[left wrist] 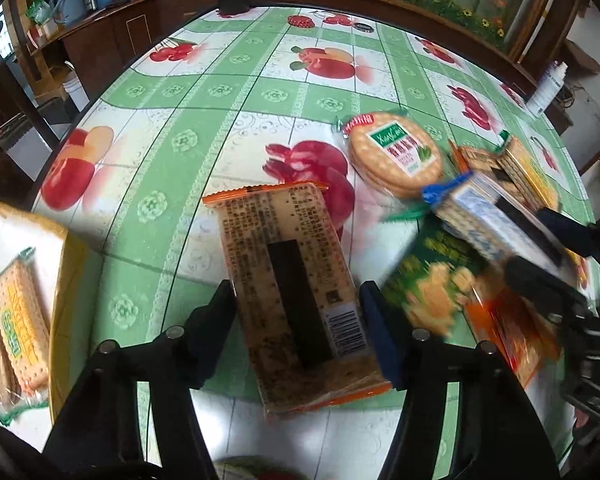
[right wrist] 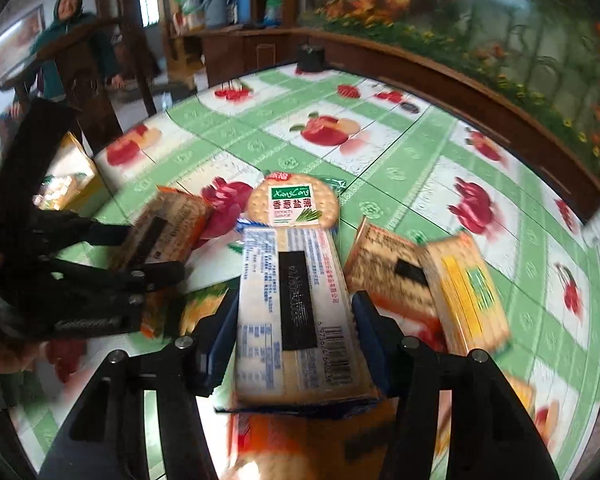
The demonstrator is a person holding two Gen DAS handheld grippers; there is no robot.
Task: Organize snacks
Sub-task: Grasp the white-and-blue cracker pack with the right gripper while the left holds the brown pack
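My left gripper (left wrist: 298, 300) is shut on an orange-edged cracker packet (left wrist: 288, 240), back side up, held lengthwise between the pads just above the table. My right gripper (right wrist: 296, 304) is shut on a blue-and-white cracker packet (right wrist: 292, 288), also lengthwise, over a pile of other packets. Each view shows the other gripper: the right gripper (left wrist: 540, 248) with the blue packet (left wrist: 472, 208) at the right, and the left gripper (right wrist: 140, 252) with the orange packet (right wrist: 168, 224) at the left. A yellow-rimmed tray (left wrist: 60, 264) at the left edge holds cracker packets (left wrist: 20, 320).
A round cracker packet (left wrist: 396, 156) (right wrist: 292, 204), a yellow packet (right wrist: 468, 284), a brown-orange packet (right wrist: 384, 272) and a green packet (left wrist: 432, 276) lie on the fruit-print tablecloth (left wrist: 204, 128). A white bottle (left wrist: 548, 88) stands at the right edge. A person (right wrist: 72, 48) stands beyond the table.
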